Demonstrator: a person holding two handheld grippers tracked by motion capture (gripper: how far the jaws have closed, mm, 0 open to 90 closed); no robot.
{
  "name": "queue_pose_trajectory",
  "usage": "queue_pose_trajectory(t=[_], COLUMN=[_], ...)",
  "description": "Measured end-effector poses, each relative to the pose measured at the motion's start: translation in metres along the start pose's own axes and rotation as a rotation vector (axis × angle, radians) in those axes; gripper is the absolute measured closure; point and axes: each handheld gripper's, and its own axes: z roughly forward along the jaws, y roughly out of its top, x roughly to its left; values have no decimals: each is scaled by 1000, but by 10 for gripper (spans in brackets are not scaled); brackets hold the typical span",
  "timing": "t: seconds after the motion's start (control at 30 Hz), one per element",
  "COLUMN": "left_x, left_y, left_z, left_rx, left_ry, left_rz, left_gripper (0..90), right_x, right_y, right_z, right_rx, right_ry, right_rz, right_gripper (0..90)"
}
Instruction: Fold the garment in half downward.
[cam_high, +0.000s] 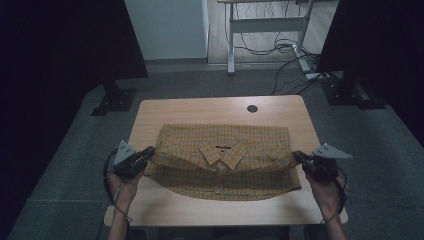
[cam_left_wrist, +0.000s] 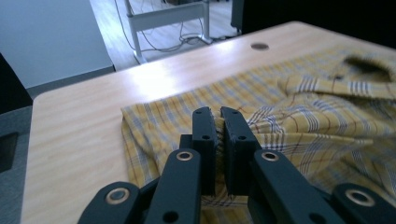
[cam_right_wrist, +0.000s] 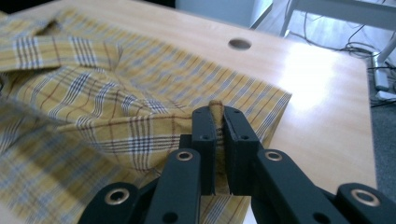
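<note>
Left gripper (cam_high: 148, 153) and right gripper (cam_high: 299, 157): matte black bodies, each topped by a grey three-cornered plate. Jaws black, flat-sided, with small recessed screw holes; linkage arms carry brass-ringed pivot pins. A dark cable trails from each unit along the forearm. No sleeves on the forearms
</note>
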Motion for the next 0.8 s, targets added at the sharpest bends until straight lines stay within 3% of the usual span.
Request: queue_pose_trajectory(t=[0.1,0.23,0.33,0.47,0.63,0.73,0.8], left_x=[-3,-8,-9,-14,-12,-7,-7], left_y=[-29,-72,-88,-99,-98,-89,-77], left_z=[-1,5,7,15,16,10,5], left_rx=[70,184,236,306,319,291,259], left_ry=[-26,-45,-61,-58,-58,-11,46], left_rz=[-12,-26,-37,-6,-30,-59,-38], left_gripper=[847,846,843,838,808,708,661], right_x=[9,16,17,17,17,17,16], right_y=[-23,-61,-83,-94,-99,-99,-100], right_z=[-6,-1,4,8,12,12,12], right_rx=[36,124,189,253,260,258,256], right_ry=[29,72,90,108,117,112,111], right_rz=[6,43,65,68,82,80,83], right_gripper=[833,832,830,827,824,802,785])
